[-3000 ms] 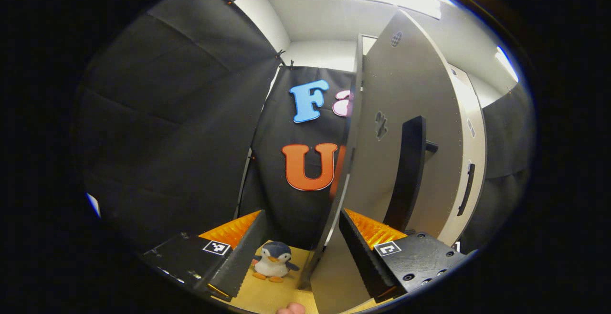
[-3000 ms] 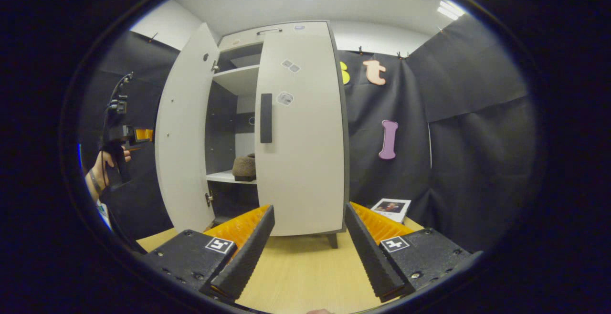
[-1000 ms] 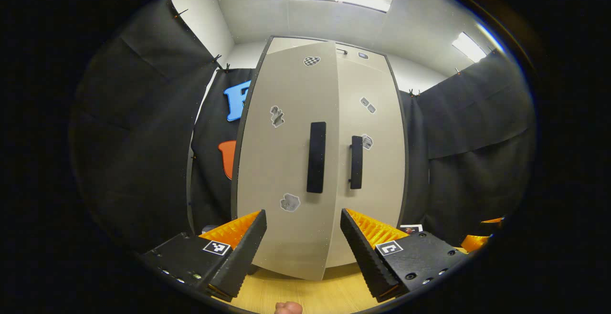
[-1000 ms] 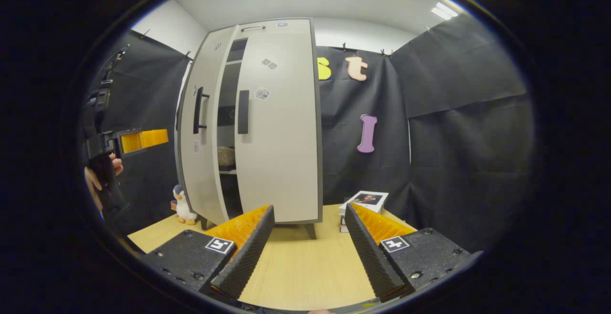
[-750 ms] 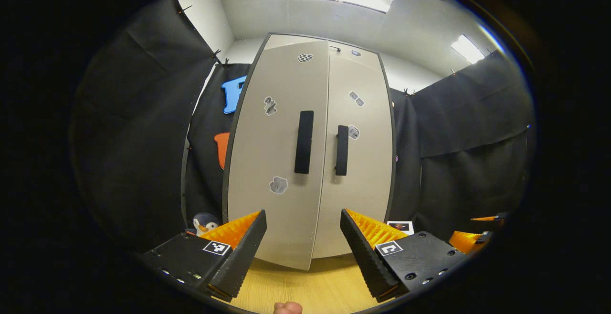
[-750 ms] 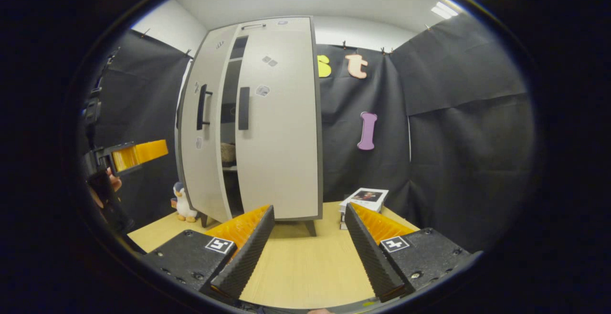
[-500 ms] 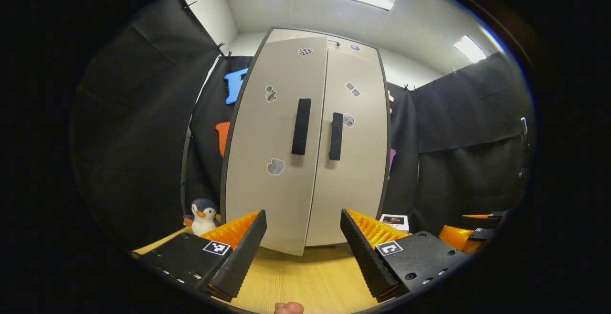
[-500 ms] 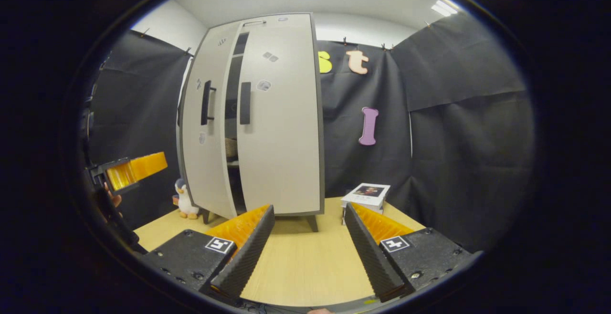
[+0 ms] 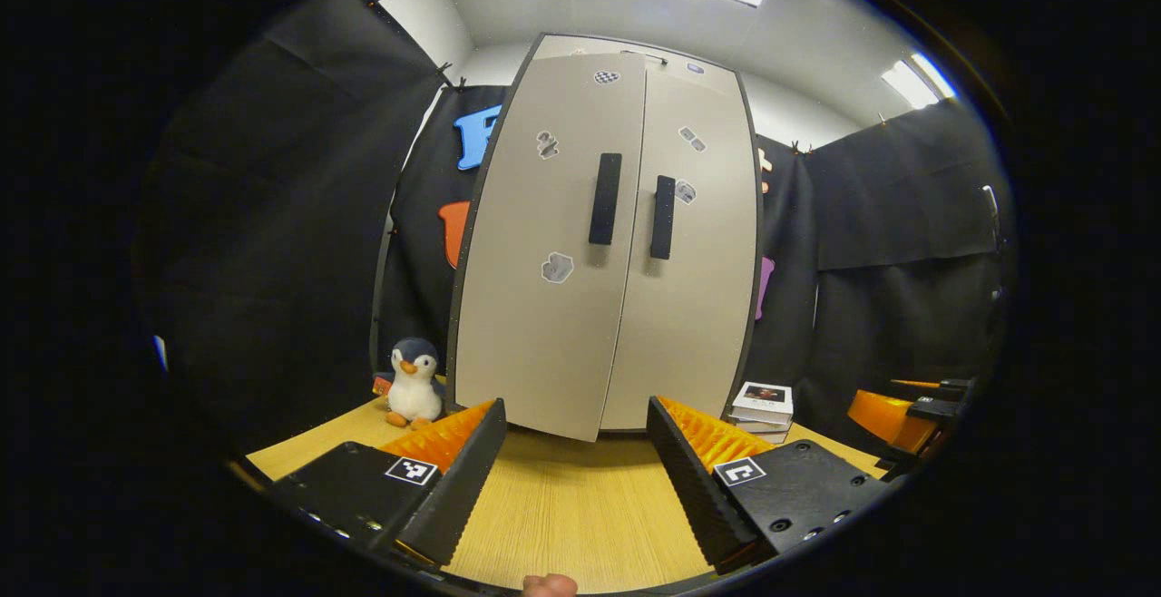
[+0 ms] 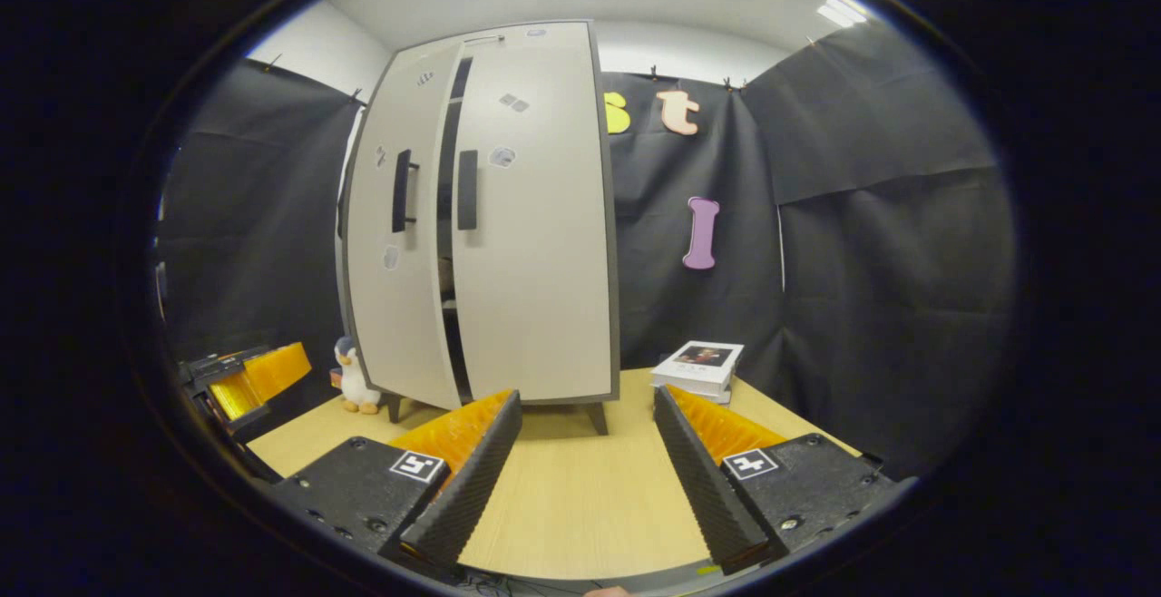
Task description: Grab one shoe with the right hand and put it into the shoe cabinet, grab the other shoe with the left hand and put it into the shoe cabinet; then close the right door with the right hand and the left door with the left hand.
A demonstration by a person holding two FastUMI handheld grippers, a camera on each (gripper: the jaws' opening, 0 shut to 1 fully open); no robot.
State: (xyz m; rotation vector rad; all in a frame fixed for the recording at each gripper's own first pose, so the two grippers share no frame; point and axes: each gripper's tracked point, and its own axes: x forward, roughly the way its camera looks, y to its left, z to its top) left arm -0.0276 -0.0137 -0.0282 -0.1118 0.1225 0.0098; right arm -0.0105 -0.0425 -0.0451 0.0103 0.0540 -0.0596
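Shoe cabinet (image 9: 689, 307), 12 o'clock, standing on the wooden table (image 9: 580, 506). Right door (image 10: 535, 243) shut; left door (image 10: 390, 252) slightly ajar, a dark slit between them. Doors: rigid hinged panels, probably light-swinging; push flat beside the black handle (image 9: 605, 199). Left gripper (image 9: 573, 461) and right gripper (image 10: 585, 461): jaws wide apart, empty. Penguin toy (image 9: 413, 381) at 9 o'clock.

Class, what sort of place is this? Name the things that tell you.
Likely a staged recording booth: a tall pale-grey two-door shoe cabinet stands on a light wooden table beside a plush penguin toy.
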